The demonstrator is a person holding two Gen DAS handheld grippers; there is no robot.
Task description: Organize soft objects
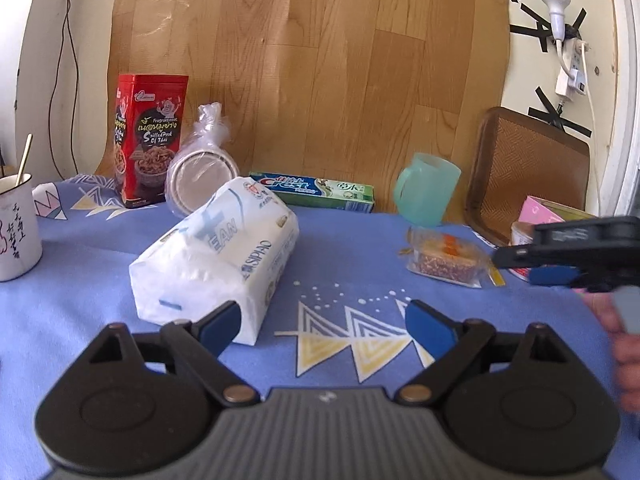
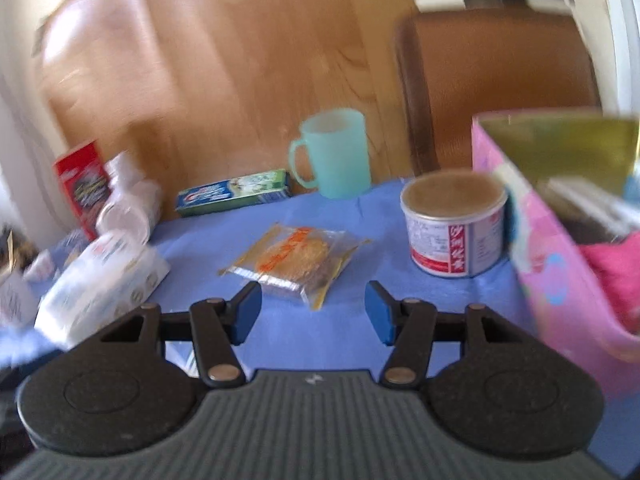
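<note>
Left gripper (image 1: pixel 322 322): spread wide, nothing held, tissue pack (image 1: pixel 216 256) beside it.
Right gripper (image 2: pixel 314 312): half open, empty.
Pink box (image 2: pixel 560 248): inside seen from right wrist only.

surface: blue cloth (image 1: pixel 344 248) with triangle print
left side: white mug (image 1: pixel 16 228), red tin (image 1: pixel 150 140), bagged bowls (image 1: pixel 202 180)
middle: tissue pack (image 1: pixel 216 256), toothpaste box (image 1: pixel 316 192) behind it
right side: green cup (image 1: pixel 428 190), wrapped cake (image 2: pixel 296 260), can (image 2: pixel 454 224), pink box (image 2: pixel 560 232), brown tray (image 1: pixel 528 176) leaning upright

Blue triangle-patterned tablecloth (image 1: pixel 352 248), mint mug (image 1: pixel 430 190), seemingly pink box (image 2: pixel 548 248)
</note>
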